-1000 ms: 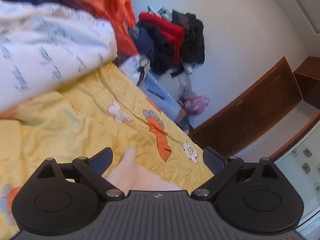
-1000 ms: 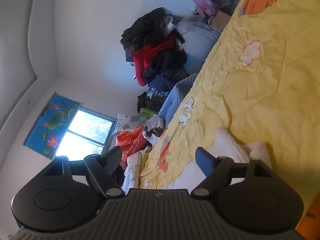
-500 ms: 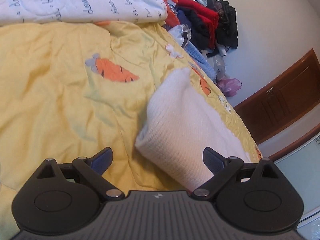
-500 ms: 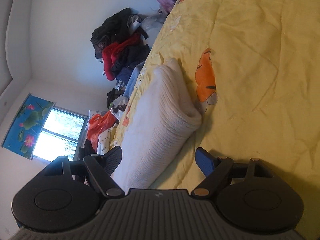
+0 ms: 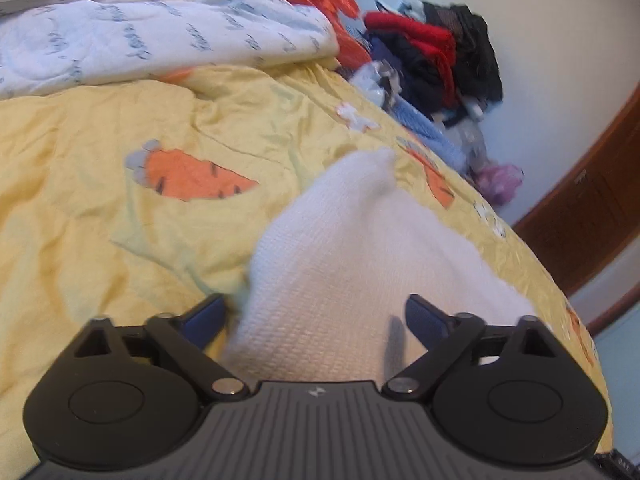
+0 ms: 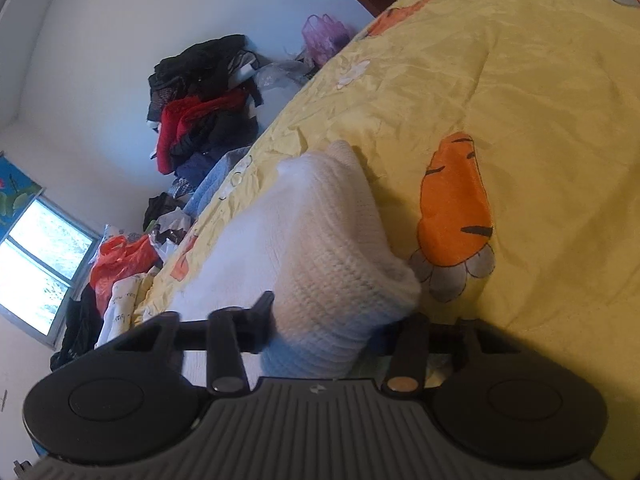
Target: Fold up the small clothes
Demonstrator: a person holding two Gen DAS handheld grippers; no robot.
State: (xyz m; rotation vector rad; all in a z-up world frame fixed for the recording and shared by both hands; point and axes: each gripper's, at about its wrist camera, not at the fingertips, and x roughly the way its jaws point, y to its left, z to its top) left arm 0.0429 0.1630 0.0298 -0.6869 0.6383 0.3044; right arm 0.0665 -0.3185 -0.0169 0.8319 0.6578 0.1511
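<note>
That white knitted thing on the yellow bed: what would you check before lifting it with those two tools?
1. White knitted garment between the left hand-held gripper fingers: ok, but the jaws are closing and not yet pressing it.
2. Right hand-held gripper on the garment's end: ok, jaws closing with the fingers against the knit.
3. Only the garment caught, not the yellow bedsheet: cannot tell, the underside is hidden.
4. Garment clear of the white printed quilt: ok, they lie apart.
5. Bare sheet beside it for laying it out: ok.
</note>
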